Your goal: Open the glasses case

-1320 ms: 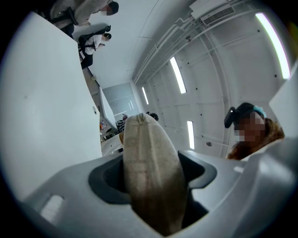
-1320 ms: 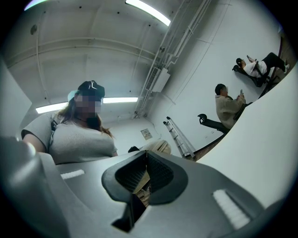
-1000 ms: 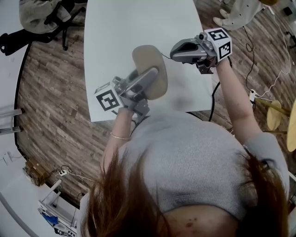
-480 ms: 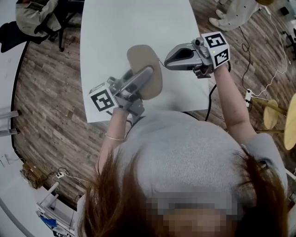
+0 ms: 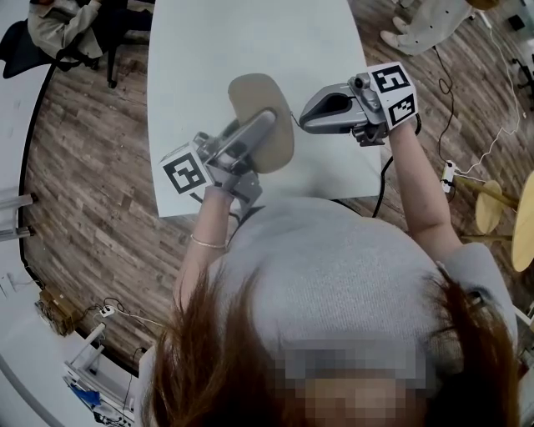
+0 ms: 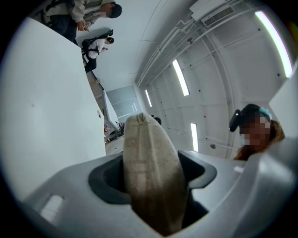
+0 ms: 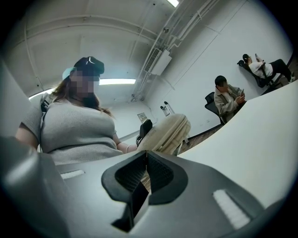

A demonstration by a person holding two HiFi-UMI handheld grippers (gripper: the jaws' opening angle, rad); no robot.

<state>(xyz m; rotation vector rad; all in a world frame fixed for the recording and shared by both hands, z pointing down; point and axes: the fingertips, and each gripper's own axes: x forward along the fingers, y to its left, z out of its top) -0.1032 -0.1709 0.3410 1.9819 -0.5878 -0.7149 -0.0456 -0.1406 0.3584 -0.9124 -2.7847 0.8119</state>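
Note:
A beige oval glasses case point(image 5: 259, 93) is held up over the white table point(image 5: 250, 33) by my left gripper point(image 5: 263, 125), whose jaws are shut on its near end. In the left gripper view the case point(image 6: 151, 158) stands edge-on between the pads point(image 6: 104, 179), its seam facing the camera. My right gripper point(image 5: 304, 117) is shut at the case's right edge. A thin dark zipper pull point(image 5: 294, 118) runs from that edge into its tips. In the right gripper view the case point(image 7: 167, 132) shows just beyond the closed jaws point(image 7: 147, 155).
The table's near edge point(image 5: 250, 208) lies right under my arms. Wooden floor surrounds the table, with cables point(image 5: 467, 100) and a round stool point(image 5: 494, 207) at the right. A seated person point(image 5: 62, 25) is at the far left, another point(image 7: 228, 100) beyond the table.
My right gripper has shifted a little toward me along the case's right edge, staying shut. The left gripper keeps the case in the same place.

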